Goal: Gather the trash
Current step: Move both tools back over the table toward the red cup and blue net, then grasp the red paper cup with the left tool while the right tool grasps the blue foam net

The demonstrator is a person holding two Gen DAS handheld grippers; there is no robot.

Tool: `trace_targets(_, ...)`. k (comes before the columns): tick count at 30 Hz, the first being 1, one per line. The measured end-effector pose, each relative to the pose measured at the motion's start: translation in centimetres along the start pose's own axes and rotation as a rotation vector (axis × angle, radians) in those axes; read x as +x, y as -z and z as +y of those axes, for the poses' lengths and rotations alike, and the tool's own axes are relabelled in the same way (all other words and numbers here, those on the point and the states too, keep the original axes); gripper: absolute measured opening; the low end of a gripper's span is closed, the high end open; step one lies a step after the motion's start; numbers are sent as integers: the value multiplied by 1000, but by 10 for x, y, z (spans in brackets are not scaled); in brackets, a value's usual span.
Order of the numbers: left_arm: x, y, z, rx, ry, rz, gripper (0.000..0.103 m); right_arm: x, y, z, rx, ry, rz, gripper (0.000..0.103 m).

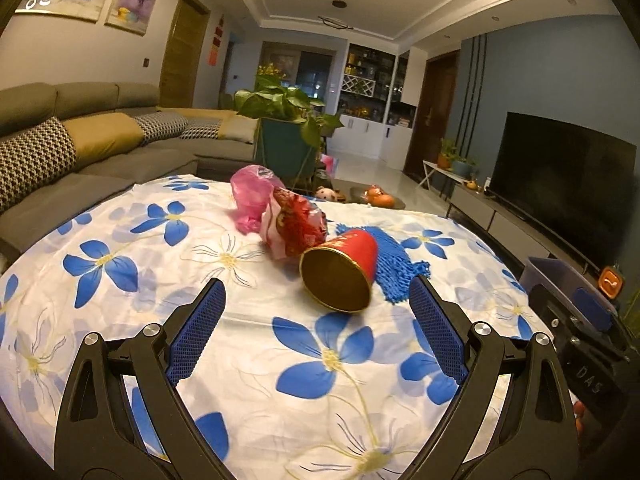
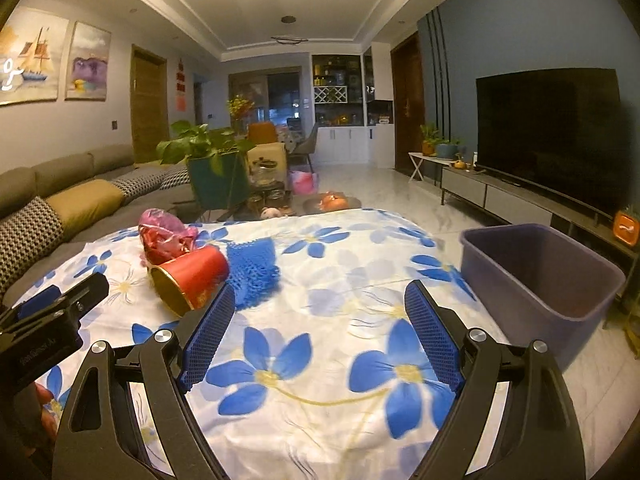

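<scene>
A red paper cup (image 1: 340, 274) lies on its side on the flowered tablecloth (image 1: 120, 232), its gold mouth facing me. Behind it lie a red printed wrapper (image 1: 296, 224) and a crumpled pink plastic bag (image 1: 252, 200). A blue chenille cloth (image 1: 394, 262) lies to the cup's right. My left gripper (image 1: 316, 296) is open and empty, just short of the cup. My right gripper (image 2: 320, 300) is open and empty over the cloth; the cup (image 2: 190, 278), the wrapper and bag (image 2: 164, 238) and the blue cloth (image 2: 254, 272) lie to its left. A purple bin (image 2: 540, 276) stands off the table's right edge.
A grey sofa (image 1: 100, 152) runs along the left. A potted plant (image 1: 286, 128) and a low table with toys (image 1: 376, 196) stand beyond the table. A TV (image 2: 548, 132) on a low cabinet lines the right wall.
</scene>
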State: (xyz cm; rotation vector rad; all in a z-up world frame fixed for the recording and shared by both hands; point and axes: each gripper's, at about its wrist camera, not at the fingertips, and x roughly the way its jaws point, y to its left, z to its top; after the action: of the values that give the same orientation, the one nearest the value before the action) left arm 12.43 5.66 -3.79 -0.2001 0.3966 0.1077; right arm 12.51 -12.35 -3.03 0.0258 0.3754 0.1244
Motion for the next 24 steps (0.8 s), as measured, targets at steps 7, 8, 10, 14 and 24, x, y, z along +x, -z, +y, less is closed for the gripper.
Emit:
trace_targets(7,20,-5,1,-6,29,30,90,21,-6,13,-7,10,-3,84)
trace_targets(8,24,-6,-2,-8,39,35,88,22,-7,14,-9,13,-7,84)
trace_targets(10,34,-7,-5,-10,51,45,85,27,-9,14,-14,22,-18,84)
trace_targets(14,61,-9,-15,-3,84,93,67,39,-13,12,-9,21,-21,84)
trace_targets(24,108,-8,-29,-21,157,206,15,63,-16,1,10,5,3,84)
